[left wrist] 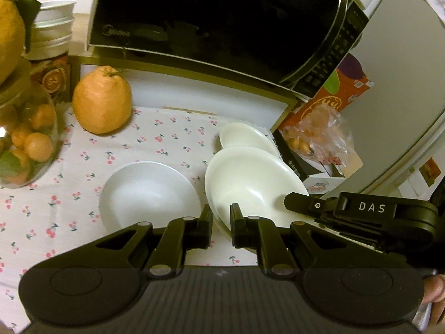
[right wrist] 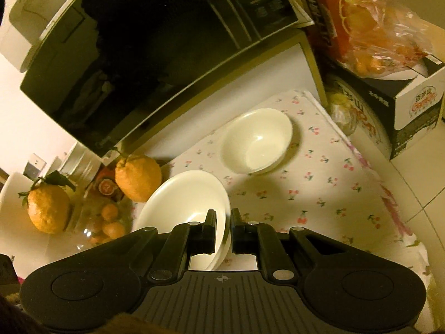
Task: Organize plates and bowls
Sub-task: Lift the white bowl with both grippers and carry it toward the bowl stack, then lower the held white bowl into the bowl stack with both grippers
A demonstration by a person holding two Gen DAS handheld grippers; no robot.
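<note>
In the left wrist view my left gripper (left wrist: 222, 217) is shut on the near rim of a white deep plate (left wrist: 250, 178), held tilted above the cherry-print cloth (left wrist: 155, 142). My right gripper (left wrist: 289, 200) grips the same plate's right rim. A second white plate (left wrist: 144, 192) lies flat to its left. A white bowl (left wrist: 244, 135) sits behind it. In the right wrist view my right gripper (right wrist: 224, 222) is shut on the rim of the white plate (right wrist: 186, 194), with another rim showing just under it. The white bowl (right wrist: 257, 140) stands beyond on the cloth (right wrist: 319, 183).
A black microwave (left wrist: 222, 19) overhangs the back. A large orange citrus (left wrist: 101, 101) and a glass bowl of small oranges (left wrist: 27, 139) stand left. An orange box with bagged fruit (left wrist: 319, 128) stands right, by a fridge door (left wrist: 403, 97).
</note>
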